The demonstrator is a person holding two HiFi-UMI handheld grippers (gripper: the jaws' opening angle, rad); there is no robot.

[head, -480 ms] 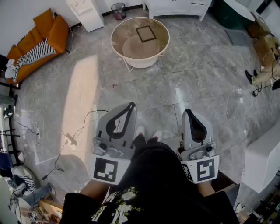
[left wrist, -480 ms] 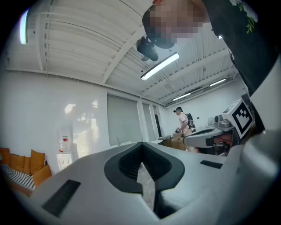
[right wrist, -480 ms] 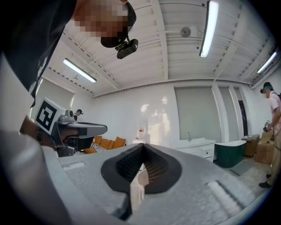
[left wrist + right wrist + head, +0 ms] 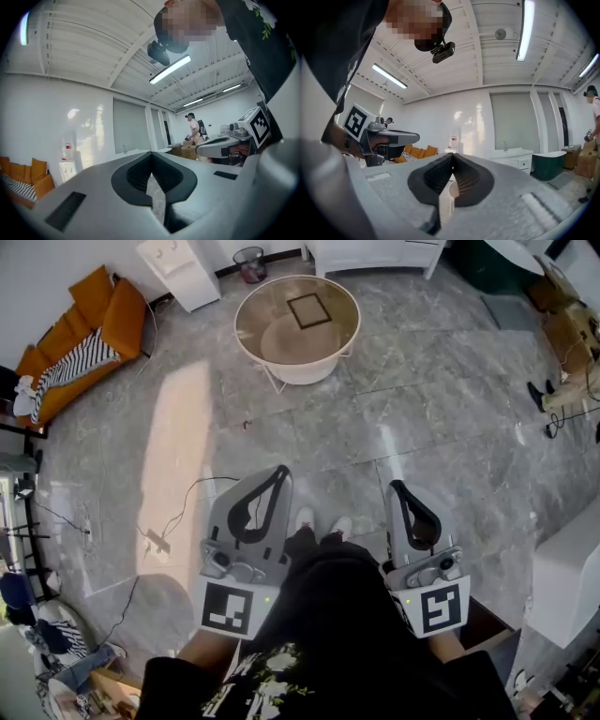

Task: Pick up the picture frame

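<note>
Picture frame (image 4: 310, 310) lies flat on the round surface (image 4: 246, 345), well apart and straight ahead of my left tongs (image 4: 279, 471) and right tongs (image 4: 397, 486), both closed empty; near-square outline, left looks slightly nearer.

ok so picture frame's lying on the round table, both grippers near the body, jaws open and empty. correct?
Jaws are shut, not open: the left gripper view shows the left gripper closed on nothing, the right gripper view the same for the right gripper. The rest holds: picture frame flat on the round table, both grippers near the body.
</note>
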